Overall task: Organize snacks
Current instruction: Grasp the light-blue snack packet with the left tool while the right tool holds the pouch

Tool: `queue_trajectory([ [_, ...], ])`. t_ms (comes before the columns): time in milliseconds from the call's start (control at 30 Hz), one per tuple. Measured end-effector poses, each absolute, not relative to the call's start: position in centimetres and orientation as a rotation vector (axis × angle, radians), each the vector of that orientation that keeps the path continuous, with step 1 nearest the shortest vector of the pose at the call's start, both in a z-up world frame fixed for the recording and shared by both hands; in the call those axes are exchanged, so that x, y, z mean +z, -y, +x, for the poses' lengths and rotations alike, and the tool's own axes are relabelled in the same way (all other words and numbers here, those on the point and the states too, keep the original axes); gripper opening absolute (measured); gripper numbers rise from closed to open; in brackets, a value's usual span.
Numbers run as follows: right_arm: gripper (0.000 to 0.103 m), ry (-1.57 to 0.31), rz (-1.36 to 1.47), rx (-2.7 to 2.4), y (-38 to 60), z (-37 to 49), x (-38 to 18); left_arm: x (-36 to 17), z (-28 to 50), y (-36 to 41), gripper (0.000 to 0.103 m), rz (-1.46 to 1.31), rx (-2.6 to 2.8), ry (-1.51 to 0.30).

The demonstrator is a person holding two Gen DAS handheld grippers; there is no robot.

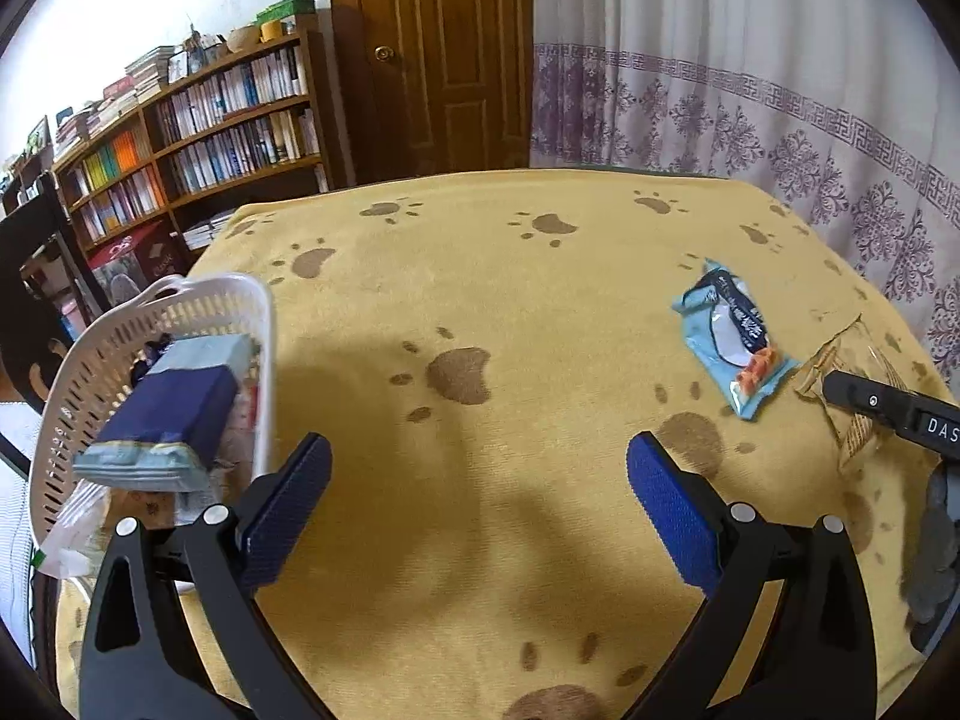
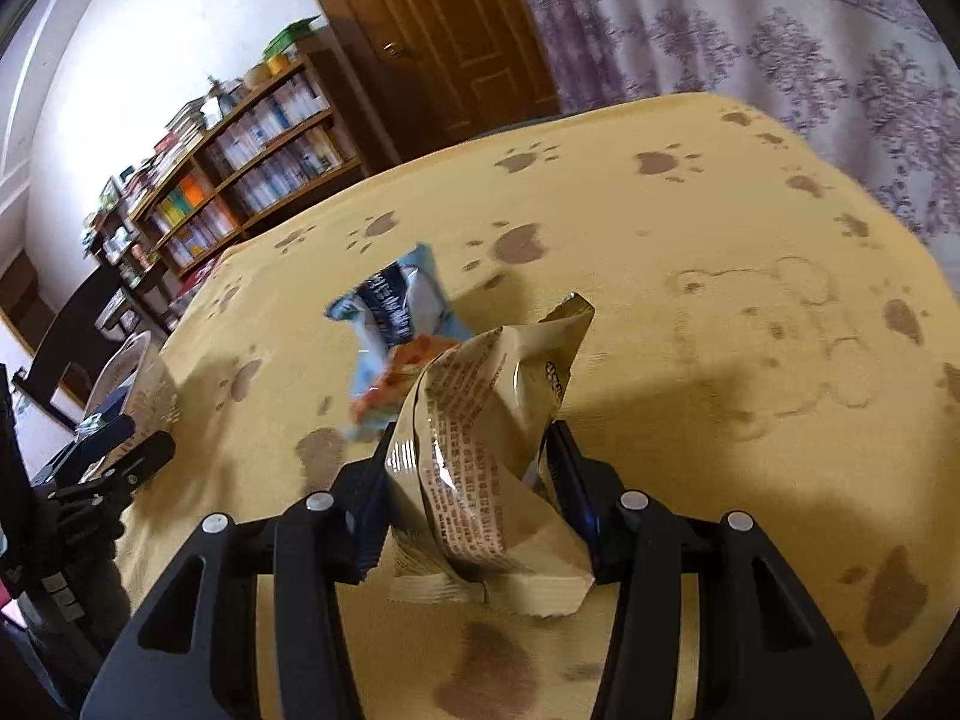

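My right gripper (image 2: 474, 480) is shut on a tan foil snack packet (image 2: 480, 432), crumpled between the fingers and raised a little off the yellow cloth. Just beyond it lies a light-blue snack packet (image 2: 399, 324), flat on the cloth; the left wrist view shows the same blue packet (image 1: 732, 336) at the right, with the tan packet (image 1: 840, 372) and the right gripper's black body beside it. My left gripper (image 1: 480, 480) is open and holds nothing, hovering over bare cloth. A white slotted basket (image 1: 84, 384) stands at its left, holding a dark-blue packet (image 1: 174, 414) and other snacks.
The table (image 1: 480, 300) wears a yellow cloth with brown paw prints. A dark chair (image 1: 36, 276) stands past the basket at the left edge. Bookshelves (image 1: 198, 138), a wooden door (image 1: 444, 48) and a patterned curtain (image 1: 750, 90) lie beyond the far edge.
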State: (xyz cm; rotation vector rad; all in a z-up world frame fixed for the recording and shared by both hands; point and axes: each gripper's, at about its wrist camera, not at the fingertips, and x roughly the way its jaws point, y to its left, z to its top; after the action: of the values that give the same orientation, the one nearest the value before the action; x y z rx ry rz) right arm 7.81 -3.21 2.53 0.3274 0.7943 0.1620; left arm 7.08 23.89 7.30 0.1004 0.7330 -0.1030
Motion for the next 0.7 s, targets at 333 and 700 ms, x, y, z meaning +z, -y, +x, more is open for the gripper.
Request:
queue_trajectory([
  [333, 0.049, -0.766, 0.372, -0.001, 7.9, 7.5, 1.3, 7.8, 9.0, -16.3, 0.1, 0.115, -0.19, -0.756],
  [700, 0.049, -0.767, 0.447, -0.055, 9.1, 7.5, 0.8, 6.6, 14.0, -10.1, 0.1, 0.052, -0.203, -0.774],
])
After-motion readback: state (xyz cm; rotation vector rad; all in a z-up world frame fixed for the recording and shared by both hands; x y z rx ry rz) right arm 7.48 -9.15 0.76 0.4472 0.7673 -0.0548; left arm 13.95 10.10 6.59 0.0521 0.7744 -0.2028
